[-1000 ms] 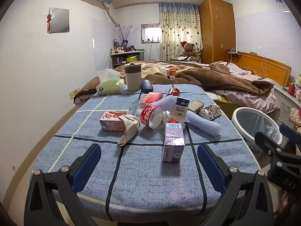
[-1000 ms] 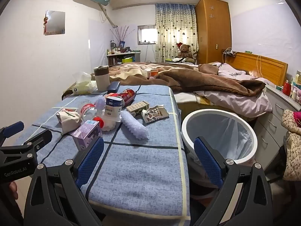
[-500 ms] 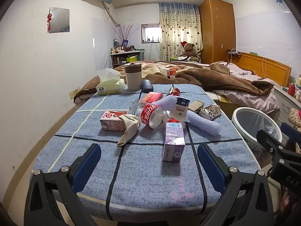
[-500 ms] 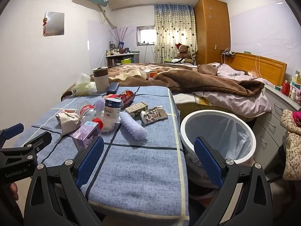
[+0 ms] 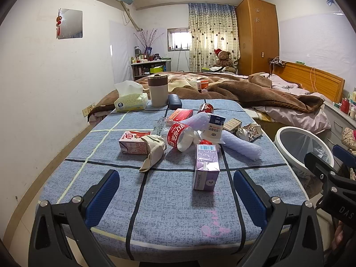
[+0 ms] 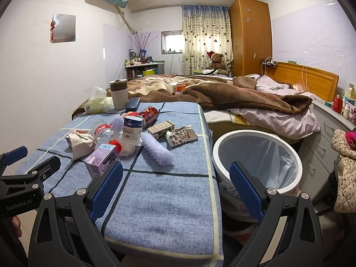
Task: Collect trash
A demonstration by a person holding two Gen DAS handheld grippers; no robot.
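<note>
Both grippers hover off the near edge of the table (image 5: 169, 213), nothing in either. Left gripper (image 5: 174, 191) has its jaws wide apart, empty; right gripper (image 6: 175, 183) likewise spread and empty, off the table's near right corner.

Landmark: the purple milk carton (image 5: 205, 166), lying on the blue checked tablecloth, nearest piece of trash to the left gripper.
- Just behind it: red bottle cap (image 5: 205, 142), then a clear plastic bottle with a red label (image 5: 180, 134) lying on its side.
- Left of it: crumpled beige paper bag (image 5: 153, 150), touching a pink carton (image 5: 133, 143).
- Behind right: lavender foam sleeve (image 5: 239, 144), lying flat, angled away to the right.
- Further back: white-and-blue milk carton (image 5: 214, 129) standing upright, red box (image 5: 180, 114), red can (image 5: 205, 108) on its side, small patterned box (image 5: 232, 124), crumpled patterned wrapper (image 5: 249, 131).
- Far end of the table: tissue box (image 5: 130, 102), beige lidded cup (image 5: 157, 92), dark case (image 5: 174, 101).

White trash bin (image 6: 255, 155) with a clear liner stands on the floor right of the carton, just beside the table's right edge. The right gripper's right finger overlaps the bin's rim in the right wrist view. Nothing clearly visible inside the bin.

Behind the table: bed with a brown blanket (image 5: 255, 93).
</note>
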